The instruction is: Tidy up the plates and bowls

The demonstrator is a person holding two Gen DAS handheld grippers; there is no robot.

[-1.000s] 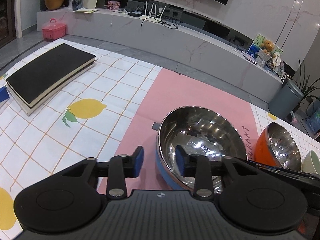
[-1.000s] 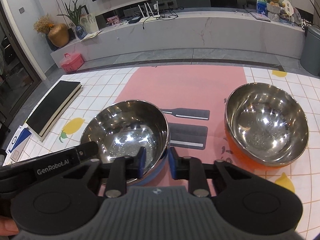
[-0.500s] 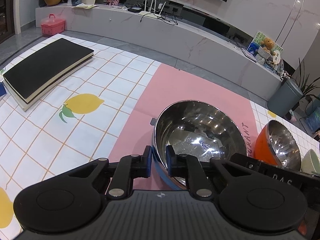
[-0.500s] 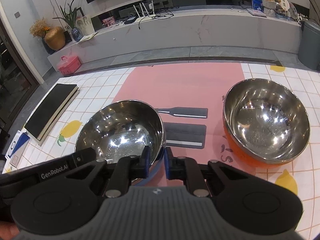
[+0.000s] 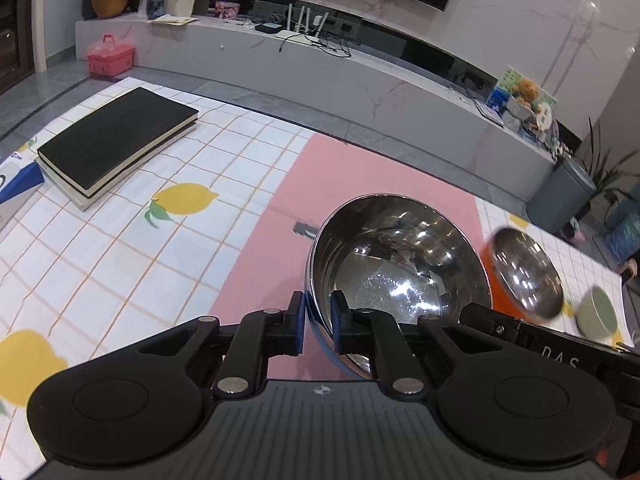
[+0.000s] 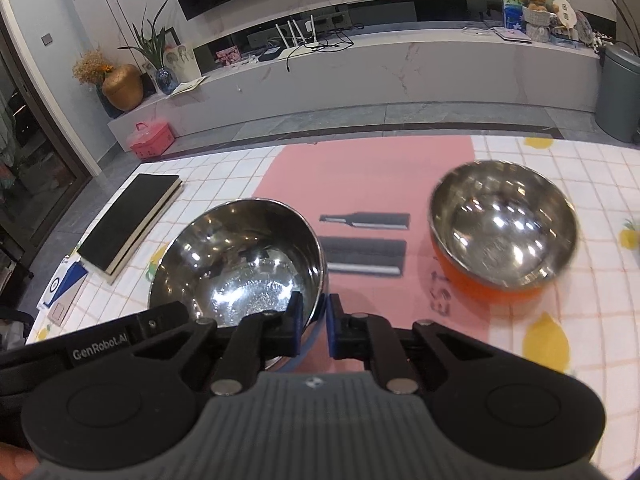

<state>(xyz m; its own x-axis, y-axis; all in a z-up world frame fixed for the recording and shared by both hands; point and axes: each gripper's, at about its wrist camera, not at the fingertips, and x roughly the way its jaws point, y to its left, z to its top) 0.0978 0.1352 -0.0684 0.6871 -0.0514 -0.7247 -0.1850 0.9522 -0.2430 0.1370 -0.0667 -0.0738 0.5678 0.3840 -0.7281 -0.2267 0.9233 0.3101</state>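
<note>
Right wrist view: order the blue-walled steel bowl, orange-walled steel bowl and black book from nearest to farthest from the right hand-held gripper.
1. Blue-walled steel bowl: its rim sits between the right hand-held gripper fingers.
2. Orange-walled steel bowl: ahead, right, on the pink mat.
3. Black book: far left, table edge.

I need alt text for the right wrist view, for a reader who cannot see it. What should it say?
The right gripper is closed on the near rim of a blue steel bowl, with the left gripper also at that bowl's rim. An orange steel bowl sits apart to the right on the pink placemat, and a black book lies at far left.
</note>
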